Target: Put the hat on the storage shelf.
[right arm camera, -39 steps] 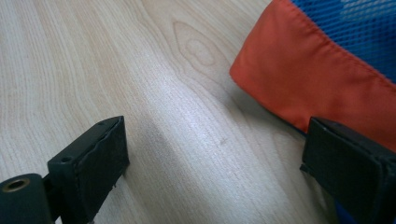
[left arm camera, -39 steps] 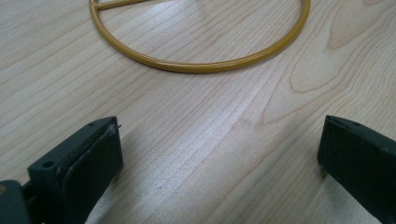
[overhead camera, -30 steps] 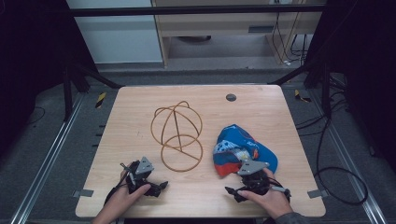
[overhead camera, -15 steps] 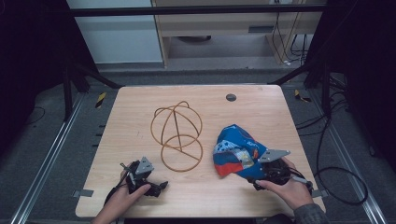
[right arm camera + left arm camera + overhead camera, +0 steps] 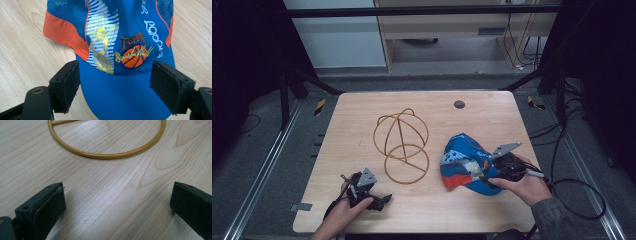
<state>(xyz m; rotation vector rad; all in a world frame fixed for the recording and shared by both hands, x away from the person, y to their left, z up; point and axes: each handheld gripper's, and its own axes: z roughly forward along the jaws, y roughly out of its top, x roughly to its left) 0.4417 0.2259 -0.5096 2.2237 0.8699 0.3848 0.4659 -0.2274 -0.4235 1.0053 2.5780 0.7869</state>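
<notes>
The right gripper (image 5: pixel 115 87) stands wide open with a jaw on either side of the cap's (image 5: pixel 120 50) blue brim, gripping nothing yet; whether the pads touch the cloth cannot be told. The step in hand looks like a grasp on the brim. To do it well, the person should slide the jaws further along the brim's edges, keep them level with the worktop (image 5: pixel 492 115), and close on the stiff brim rather than the soft mesh crown, which would bunch. The cap lies near the worktop's right edge, toward the front. The left gripper (image 5: pixel 117 207) is likewise spread and empty, low over bare wood near the front left corner, just short of the wire stand's (image 5: pixel 402 145) base ring.
</notes>
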